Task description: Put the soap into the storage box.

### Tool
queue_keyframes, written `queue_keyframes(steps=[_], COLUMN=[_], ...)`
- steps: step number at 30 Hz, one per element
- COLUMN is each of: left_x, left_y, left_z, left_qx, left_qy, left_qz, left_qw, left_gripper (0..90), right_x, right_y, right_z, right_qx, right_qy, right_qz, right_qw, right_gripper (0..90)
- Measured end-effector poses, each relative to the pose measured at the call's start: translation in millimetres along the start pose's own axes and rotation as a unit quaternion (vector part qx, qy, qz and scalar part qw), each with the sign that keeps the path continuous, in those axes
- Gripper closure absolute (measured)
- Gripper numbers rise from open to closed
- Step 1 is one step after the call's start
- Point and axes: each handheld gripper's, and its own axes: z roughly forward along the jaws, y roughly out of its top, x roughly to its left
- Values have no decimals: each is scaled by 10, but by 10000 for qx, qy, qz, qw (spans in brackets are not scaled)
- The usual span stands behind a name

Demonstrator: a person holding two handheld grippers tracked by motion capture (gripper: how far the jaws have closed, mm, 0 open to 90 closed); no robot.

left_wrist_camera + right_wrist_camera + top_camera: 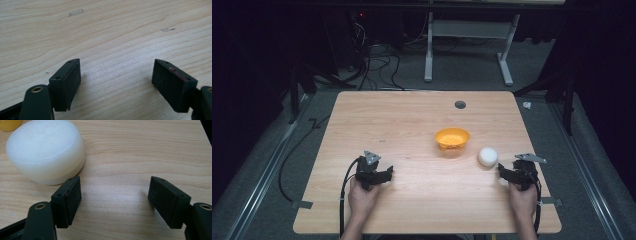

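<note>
A white round puck-like object [487, 156] lies on the wooden table [412, 120], just right of an orange bowl [452, 138]. My right gripper [503, 172] rests low on the table a little right of and nearer than the white object, jaws open and empty. In the right gripper view the white object [46, 150] sits just beyond the left jaw, outside the gap of the gripper [115, 195]. My left gripper [387, 173] rests on the table at the near left, open. Bare wood lies between its jaws in the left gripper view [116, 77].
A dark round hole [460, 104] marks the table's far side. Beyond the table are a white desk frame [472, 45], cables and grey carpet. A yellow edge of the bowl [8, 124] peeks in at the right gripper view's top left corner.
</note>
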Motion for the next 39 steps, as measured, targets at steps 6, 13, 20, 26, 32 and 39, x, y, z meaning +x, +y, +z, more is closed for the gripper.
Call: queue_keyframes(steps=[6,13,20,26,32,39], left_x=[-2,-2,-2,0,0,1], left_y=[1,1,1,0,0,-1], left_z=[4,4,3,0,-2,-2], left_qx=[-10,-8,-9,0,2,2], left_qy=[14,17,17,3,-10,-11], left_qz=[-8,-5,-10,-9,-15,-16], left_qw=[10000,10000,10000,10000,10000,10000], left_gripper=[237,238,238,237,237,237], right_x=[0,1,6,11,12,22], right_y=[-1,-2,-6,-9,-6,-3], right_z=[0,0,-4,-7,-4,4], right_qx=[-4,-5,-8,-8,-1,35], right_qy=[1,6,32,28,48,131], right_qz=[-13,-30,-37,-36,-55,-146], right_qw=[10000,10000,10000,10000,10000,9998], right_gripper=[274,271,270,270,246,202])
